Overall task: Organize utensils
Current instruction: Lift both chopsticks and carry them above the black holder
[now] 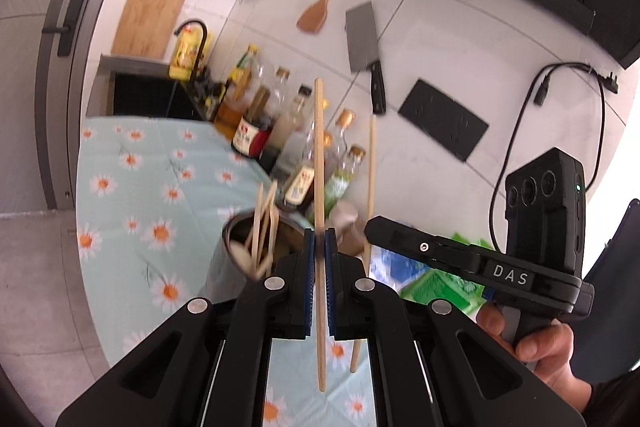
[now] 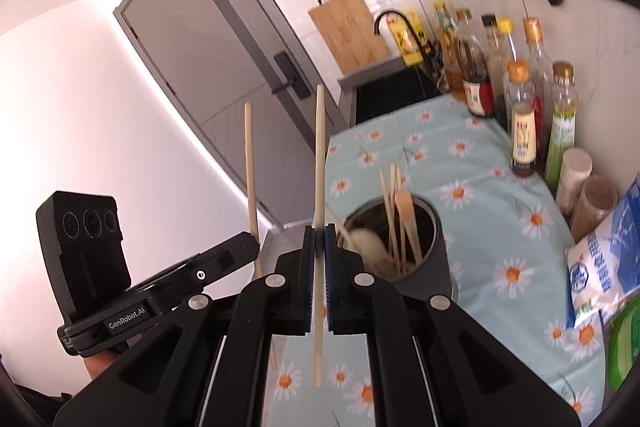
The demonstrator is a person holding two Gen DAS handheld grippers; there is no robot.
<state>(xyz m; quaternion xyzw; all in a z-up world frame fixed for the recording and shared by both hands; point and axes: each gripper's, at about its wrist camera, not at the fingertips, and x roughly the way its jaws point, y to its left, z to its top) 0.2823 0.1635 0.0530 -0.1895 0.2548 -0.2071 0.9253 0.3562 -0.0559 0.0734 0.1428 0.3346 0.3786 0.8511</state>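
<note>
My left gripper is shut on a wooden chopstick held upright above the counter. My right gripper is shut on a second wooden chopstick, also upright. Each gripper shows in the other's view: the right one with its chopstick, the left one with its chopstick. A metal utensil cup with several chopsticks and a pale spoon stands on the daisy-print cloth, just left of my left gripper; it also shows in the right wrist view, just right of my right gripper.
Sauce and oil bottles line the back wall beside spice jars and a blue-white bag. A cleaver, wooden spatula and strainer hang on the tiled wall. A cutting board and black tap stand by the sink.
</note>
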